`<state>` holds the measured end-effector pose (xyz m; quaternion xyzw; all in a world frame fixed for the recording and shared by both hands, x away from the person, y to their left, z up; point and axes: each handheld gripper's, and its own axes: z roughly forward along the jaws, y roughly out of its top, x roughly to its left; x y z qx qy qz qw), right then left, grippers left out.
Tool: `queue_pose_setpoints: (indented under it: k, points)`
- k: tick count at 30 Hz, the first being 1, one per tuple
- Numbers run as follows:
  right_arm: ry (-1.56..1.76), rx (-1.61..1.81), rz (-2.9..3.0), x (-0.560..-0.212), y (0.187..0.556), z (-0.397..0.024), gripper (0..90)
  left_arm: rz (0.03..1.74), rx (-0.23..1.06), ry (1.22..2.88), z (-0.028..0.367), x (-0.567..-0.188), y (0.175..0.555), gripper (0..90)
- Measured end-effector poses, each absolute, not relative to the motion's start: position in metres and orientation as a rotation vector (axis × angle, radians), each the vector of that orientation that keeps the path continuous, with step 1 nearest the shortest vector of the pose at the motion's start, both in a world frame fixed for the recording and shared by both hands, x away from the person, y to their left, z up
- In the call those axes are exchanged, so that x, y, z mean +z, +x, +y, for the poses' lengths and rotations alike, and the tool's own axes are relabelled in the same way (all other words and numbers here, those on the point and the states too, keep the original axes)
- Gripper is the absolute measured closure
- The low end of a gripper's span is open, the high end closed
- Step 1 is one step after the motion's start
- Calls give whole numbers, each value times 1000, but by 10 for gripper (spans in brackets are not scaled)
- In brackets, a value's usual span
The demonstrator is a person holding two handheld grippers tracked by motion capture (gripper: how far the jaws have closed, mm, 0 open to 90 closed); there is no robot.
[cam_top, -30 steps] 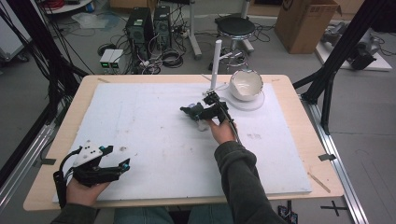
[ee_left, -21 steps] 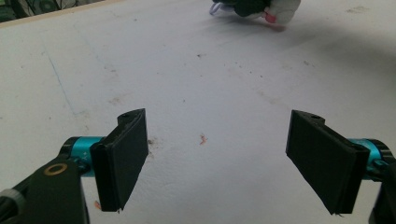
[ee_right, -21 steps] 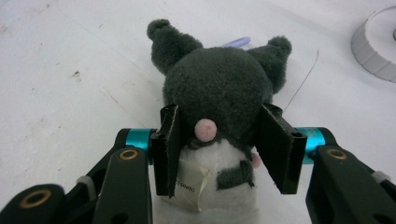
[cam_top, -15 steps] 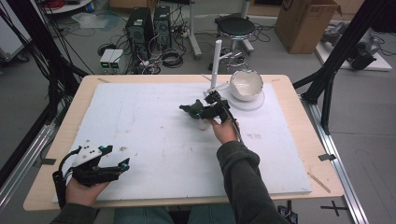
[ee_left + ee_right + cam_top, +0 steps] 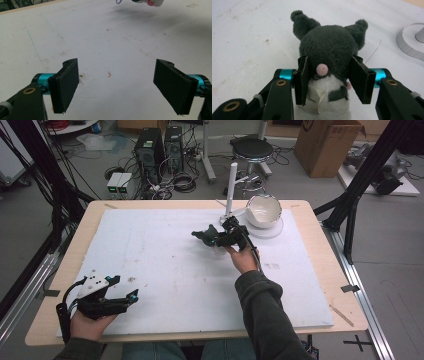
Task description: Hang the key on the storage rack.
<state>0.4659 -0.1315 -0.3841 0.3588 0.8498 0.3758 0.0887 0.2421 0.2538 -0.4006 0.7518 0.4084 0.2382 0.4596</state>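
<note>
Right gripper view: plush toy (image 5: pixel 329 50) apparently upright, ears away.

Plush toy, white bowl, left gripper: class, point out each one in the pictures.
plush toy (image 5: pixel 329 47): right gripper view, back of its dark grey head.
white bowl (image 5: pixel 263 210): high view, inner wall.
left gripper (image 5: pixel 116 86): left gripper view, midway between its open jaws.

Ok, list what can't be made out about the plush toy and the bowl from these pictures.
- Plush toy: its face is turned away in the right gripper view; in the high view the right gripper covers most of it.
- Its lower body: cut off by the bottom edge in the right gripper view.
- Its sewn-in tag: print too small to read.
- White bowl: contents hidden by its tilted wall in the high view.
</note>
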Motion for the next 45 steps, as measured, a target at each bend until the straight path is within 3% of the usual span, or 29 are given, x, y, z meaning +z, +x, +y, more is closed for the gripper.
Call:
queue_pose_setpoints:
  k: [45]
  points:
    - [939, 1313, 2509, -355, 446, -144, 530, 1009, 587, 1850, 254, -401, 243, 211]
